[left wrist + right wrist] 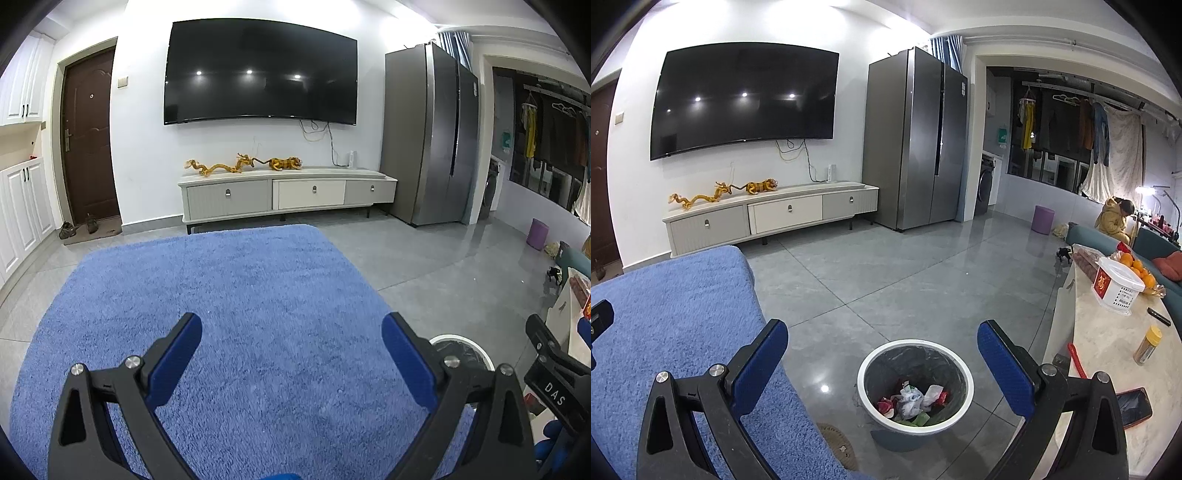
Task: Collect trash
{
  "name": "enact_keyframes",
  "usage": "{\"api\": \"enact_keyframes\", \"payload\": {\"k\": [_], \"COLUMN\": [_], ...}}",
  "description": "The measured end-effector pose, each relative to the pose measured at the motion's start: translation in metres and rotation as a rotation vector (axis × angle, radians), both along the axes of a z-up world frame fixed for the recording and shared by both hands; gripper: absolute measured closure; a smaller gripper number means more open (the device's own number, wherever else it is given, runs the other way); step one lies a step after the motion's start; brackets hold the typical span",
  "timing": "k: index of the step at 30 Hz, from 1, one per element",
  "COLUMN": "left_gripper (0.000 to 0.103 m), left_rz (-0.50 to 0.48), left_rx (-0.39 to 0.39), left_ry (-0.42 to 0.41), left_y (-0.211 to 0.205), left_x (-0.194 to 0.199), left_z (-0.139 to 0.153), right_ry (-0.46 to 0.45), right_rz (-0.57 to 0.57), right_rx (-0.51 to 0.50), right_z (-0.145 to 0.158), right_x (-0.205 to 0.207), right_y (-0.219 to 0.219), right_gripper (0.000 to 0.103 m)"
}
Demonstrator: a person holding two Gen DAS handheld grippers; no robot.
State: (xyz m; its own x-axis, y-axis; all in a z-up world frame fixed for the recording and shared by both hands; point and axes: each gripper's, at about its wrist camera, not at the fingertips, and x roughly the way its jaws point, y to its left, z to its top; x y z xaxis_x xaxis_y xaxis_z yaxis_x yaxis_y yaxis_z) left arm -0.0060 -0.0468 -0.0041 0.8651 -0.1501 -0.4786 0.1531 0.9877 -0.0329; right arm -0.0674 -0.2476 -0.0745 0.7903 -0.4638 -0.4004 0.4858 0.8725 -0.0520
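Both grippers empty, jaws spread wide. Right gripper (882, 343) hovers just above and behind trash bin (916, 387); bin sits between its fingers, below, holding crumpled wrappers (912, 400). Left gripper (291, 336) over blue rug (240, 295), bin rim (461, 341) just off its right finger. No loose trash visible on rug or floor. Judged step: drop finished or search beginning. Next: scan for another piece, likely counter (1108, 332) to right.

The left gripper (291, 332) is pointing forward and slightly down, its blue-padded fingers (177, 360) spreading wide apart and gripping nothing. The right gripper (882, 339) is doing the same, fingers (759, 363) splayed wide and empty. The two are hanging side by side, each showing at the edge of the other's view.
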Motion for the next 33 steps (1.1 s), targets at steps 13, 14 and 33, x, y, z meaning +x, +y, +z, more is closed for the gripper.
{"api": "enact_keyframes", "payload": {"k": [13,14,33], "left_gripper": [0.000,0.000,0.000], "left_rz": [-0.007,-0.007,0.003], "left_rx": [0.008,0.008,0.029], "left_ry": [0.016,0.016,0.007], "left_y": [-0.004,-0.005,-0.011], "left_x": [0.000,0.000,-0.002], "left_z": [-0.006,-0.005,-0.011], "right_ry": [0.003,0.003,0.009], "right_rz": [-0.005,-0.007,-0.011], "right_rx": [-0.002,-0.001,0.006], "right_z": [-0.001,-0.001,-0.006], "right_x": [-0.001,-0.002,-0.002], "right_y": [0.002,0.003,0.001], "right_gripper": [0.000,0.000,0.000]}}
